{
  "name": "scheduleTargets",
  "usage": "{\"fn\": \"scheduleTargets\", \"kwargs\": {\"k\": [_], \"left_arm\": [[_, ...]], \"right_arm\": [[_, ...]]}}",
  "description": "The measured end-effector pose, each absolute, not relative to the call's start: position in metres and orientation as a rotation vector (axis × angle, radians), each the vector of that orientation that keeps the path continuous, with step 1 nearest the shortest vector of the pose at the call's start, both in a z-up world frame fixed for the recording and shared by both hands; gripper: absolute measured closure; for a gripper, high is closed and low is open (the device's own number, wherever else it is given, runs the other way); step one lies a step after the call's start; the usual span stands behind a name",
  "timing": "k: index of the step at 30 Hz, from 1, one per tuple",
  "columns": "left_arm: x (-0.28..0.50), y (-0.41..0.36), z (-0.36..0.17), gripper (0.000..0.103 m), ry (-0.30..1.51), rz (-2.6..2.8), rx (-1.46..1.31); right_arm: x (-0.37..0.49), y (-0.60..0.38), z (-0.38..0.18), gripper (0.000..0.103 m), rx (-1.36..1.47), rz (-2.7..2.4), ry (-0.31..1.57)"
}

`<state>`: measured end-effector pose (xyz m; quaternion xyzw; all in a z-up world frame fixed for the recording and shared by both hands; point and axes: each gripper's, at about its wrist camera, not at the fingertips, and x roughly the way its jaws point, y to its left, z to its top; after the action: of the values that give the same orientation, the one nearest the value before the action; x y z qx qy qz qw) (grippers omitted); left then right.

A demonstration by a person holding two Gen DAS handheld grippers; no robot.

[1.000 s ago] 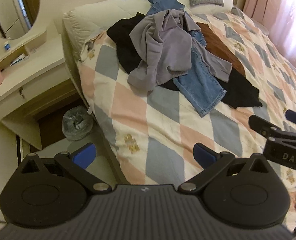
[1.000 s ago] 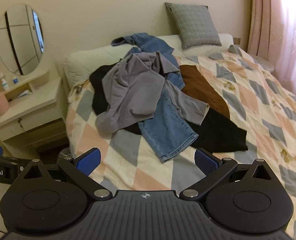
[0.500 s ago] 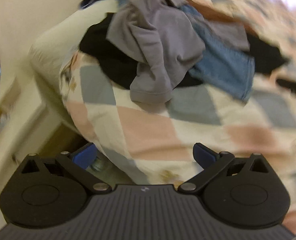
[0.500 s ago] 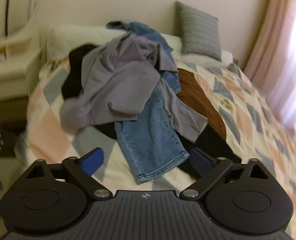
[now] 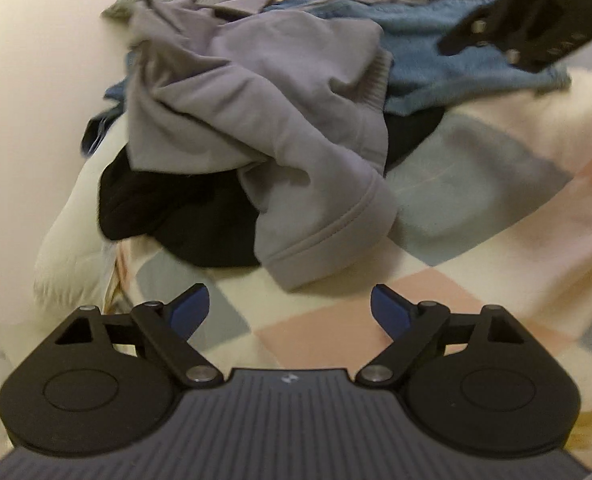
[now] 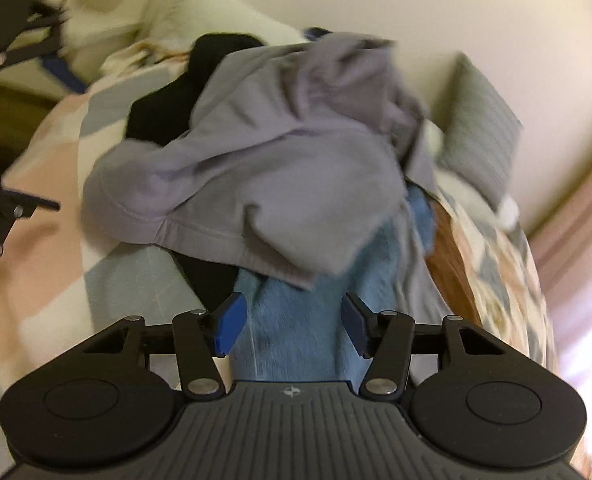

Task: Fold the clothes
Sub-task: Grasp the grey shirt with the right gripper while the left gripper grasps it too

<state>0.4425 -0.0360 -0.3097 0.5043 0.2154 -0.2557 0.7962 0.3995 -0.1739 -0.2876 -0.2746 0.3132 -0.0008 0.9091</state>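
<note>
Bed with a checked quilt (pink, grey-blue and cream patches), grey pillow propped against the cream wall, pink curtain at the right edge, all blurred.

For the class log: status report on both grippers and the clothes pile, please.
Left gripper closing, nothing between. Right gripper closing over jeans. Grey sweatshirt tops the pile.
</note>
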Motion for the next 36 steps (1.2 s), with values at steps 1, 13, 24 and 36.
{"fn": "scheduleTargets", "kwargs": {"k": [1,13,24,36], "left_arm": [[0.447,-0.036,-0.316,0.016,0.447,-0.563,1.096],[0.469,-0.036,-0.351,0.064,0.157,-0.703,1.261],[0.457,-0.030,-0.268,0.083,0.340,-0.742,0.981],[0.274,-0.065,-0.202,0.098,0.457,-0.938,0.936]], "right_arm": [[0.406,-0.171,-0.294,0.049,-0.595,0.018,0.638],[0.444,-0.143,-0.368,0.047,-1.061,0.148,0.414],[0.407,-0.172,-0.298,0.097,-0.861,0.055,0.478],[0.202,-0.213,-0.230,0.101,-0.756,0.016,0.714]]}}
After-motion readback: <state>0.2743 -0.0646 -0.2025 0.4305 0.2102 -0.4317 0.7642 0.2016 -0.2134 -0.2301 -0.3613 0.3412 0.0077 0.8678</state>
